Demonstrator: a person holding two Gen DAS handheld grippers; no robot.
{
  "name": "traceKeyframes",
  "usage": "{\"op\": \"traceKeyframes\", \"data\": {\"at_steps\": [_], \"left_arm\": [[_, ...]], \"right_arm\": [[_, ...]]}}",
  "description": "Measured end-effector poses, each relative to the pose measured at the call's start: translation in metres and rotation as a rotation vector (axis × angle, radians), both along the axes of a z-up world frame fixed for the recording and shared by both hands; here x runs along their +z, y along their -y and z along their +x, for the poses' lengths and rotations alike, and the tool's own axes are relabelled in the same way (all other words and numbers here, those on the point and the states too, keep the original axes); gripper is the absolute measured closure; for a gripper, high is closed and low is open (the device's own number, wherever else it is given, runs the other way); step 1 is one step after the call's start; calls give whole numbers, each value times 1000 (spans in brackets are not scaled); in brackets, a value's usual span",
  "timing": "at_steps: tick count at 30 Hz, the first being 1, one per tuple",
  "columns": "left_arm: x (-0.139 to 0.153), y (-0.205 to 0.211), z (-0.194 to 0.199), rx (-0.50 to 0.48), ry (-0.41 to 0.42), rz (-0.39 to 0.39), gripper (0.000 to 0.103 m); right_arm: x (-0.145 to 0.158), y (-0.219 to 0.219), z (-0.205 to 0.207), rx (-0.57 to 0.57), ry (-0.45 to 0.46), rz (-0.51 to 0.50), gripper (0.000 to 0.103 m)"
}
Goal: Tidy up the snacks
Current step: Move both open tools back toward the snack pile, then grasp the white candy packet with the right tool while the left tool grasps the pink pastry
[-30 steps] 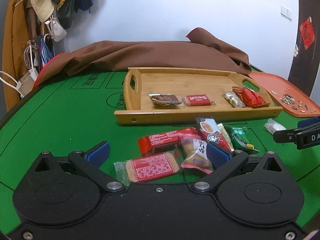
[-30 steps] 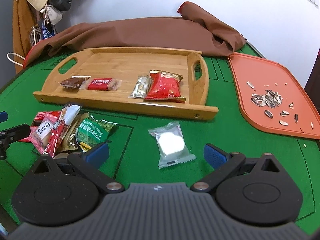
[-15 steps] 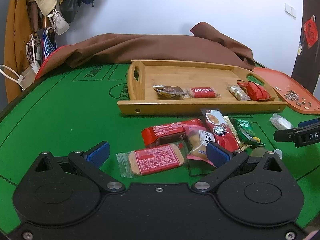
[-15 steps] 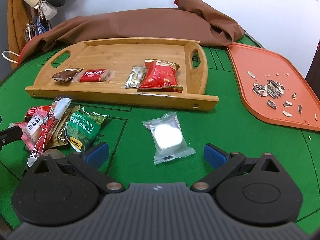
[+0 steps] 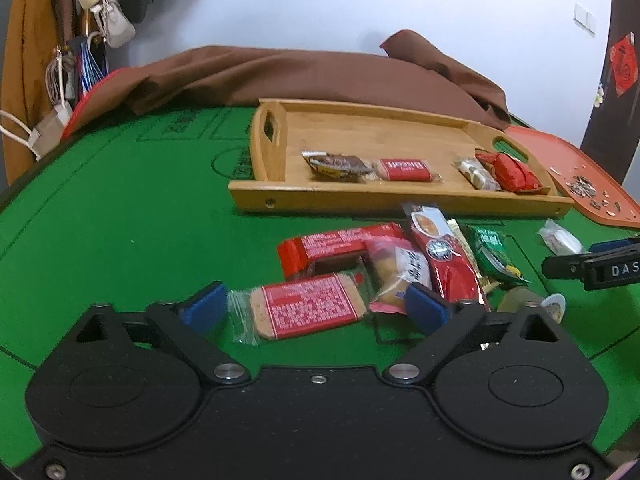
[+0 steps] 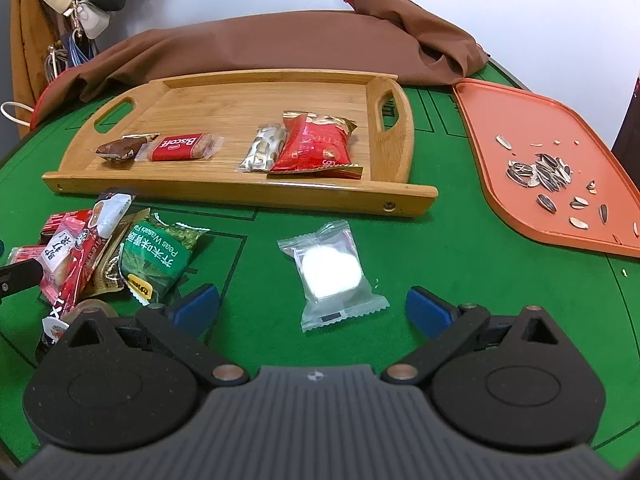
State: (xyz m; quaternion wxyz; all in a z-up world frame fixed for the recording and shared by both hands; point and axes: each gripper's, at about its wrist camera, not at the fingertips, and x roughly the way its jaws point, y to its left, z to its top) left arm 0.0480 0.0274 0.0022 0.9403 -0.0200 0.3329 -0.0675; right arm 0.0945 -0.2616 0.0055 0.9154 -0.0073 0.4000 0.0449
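While the left gripper (image 5: pixel 314 306) is closing its jaws around the red biscuit pack (image 5: pixel 306 311), which lies flat on the green table (image 5: pixel 120 224) just in front of the wooden tray (image 5: pixel 400 202), the pads do not yet press on it, so nothing is gripped. To do this step well, I judge the blue fingers (image 5: pixel 204 306) should come down level onto the two short ends of the pack and pinch the biscuit itself, not only the clear wrapper edge, which would slip or crumple. The far finger sits close against the pale bun pack (image 5: pixel 400 276) in the pile in front of the tray, so the closing should stay clear of it, or two packs may lift together. The right gripper (image 6: pixel 314 306) hangs released, jaws wide, around the clear pack with the white sweet (image 6: pixel 332 270), which lies alone in front of the tray's right end; it grasps nothing. Four snacks already lie along the tray's near edge, so the biscuit pack probably belongs in the bare space behind them.
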Motion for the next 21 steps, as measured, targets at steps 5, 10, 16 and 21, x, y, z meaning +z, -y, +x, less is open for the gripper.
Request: {"op": "traceKeyframes", "data": {"at_steps": [5,10,16,21], "left_arm": [[-1,2,-3,-12,-8,9,15],[-2,1,-3,-11,-19,-3,16],[-1,0,-5,-13,-20,7,25],[2,-4,-9,5,-19,20,48]], "right_arm": [[-1,0,2,3,5,-8,9],[-1,-2,3,5,18,-28,18],[2,-5,2,11,28,-36,30],[3,-6,2,9,28,-36,32]]}}
